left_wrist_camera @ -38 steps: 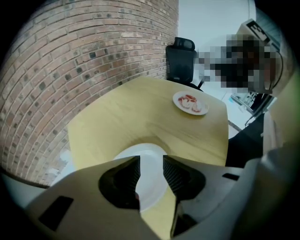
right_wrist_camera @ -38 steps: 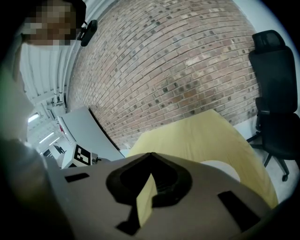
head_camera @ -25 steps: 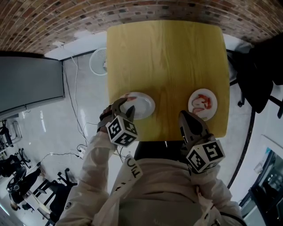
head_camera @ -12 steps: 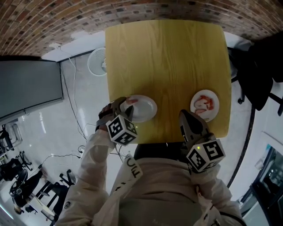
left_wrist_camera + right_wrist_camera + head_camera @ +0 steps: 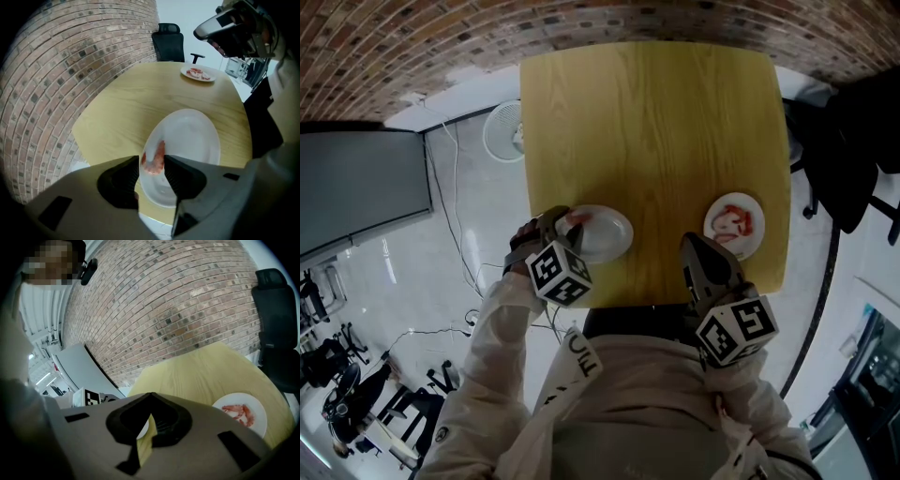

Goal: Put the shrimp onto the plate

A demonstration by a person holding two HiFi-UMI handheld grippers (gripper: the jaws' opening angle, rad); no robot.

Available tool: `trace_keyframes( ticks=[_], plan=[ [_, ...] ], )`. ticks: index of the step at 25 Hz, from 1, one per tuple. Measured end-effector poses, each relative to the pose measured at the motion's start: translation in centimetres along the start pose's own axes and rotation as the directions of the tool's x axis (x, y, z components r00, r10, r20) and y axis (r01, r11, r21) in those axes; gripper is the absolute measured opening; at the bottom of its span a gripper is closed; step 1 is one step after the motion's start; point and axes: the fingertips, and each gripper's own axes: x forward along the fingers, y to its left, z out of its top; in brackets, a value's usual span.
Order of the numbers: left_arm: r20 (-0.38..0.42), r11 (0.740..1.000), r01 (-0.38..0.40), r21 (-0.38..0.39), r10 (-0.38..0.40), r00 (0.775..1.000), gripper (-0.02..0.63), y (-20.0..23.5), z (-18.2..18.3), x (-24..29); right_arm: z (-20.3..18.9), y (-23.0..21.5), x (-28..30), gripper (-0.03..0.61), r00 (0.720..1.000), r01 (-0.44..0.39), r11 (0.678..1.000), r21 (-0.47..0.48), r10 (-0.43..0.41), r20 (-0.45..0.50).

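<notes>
The room reads as an office or studio: a brick wall [image 5: 581, 19], a black swivel chair [image 5: 168, 42], a glossy white floor [image 5: 478, 234] with trailing cables [image 5: 441, 206], and a floor fan [image 5: 502, 131] beside the wooden table [image 5: 656, 122].

pink-orange shrimp [image 5: 153, 159], white plate [image 5: 193, 135], pale wood-grain table [image 5: 656, 141], red-brown brick wall [image 5: 178, 301]

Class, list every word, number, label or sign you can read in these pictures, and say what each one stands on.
No words or numbers can be read.
Left cube and right cube: black-and-white square patterns only, no letters.
White tag on the person's clothing: dark print, too distorted to read.
</notes>
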Motion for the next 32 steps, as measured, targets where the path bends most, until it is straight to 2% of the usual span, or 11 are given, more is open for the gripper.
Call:
trace_keyframes(
  ticks=[11,17,32],
  plan=[
    [-0.011,1.000,0.012,0.004,-0.012,1.000,0.167,0.1,0.1,0.5,0.4,-1.0,0.2,0.024,1.000,0.010,1.000,0.010,-0.010,0.001],
    [-0.010,1.000,-0.012,0.015,0.012,1.000,0.153,0.1,0.1,0.3,0.1,-1.0,0.1,0.025,1.000,0.007,1.000,0.017,-0.007,-0.001],
    [0.004,0.999,-0.029,-0.012,0.030,1.000,0.140,-0.2,0.6,-0.5,-0.2,-1.4,-0.8,0.025,1.000,0.005,0.999,0.036,-0.005,0.005]
  ],
)
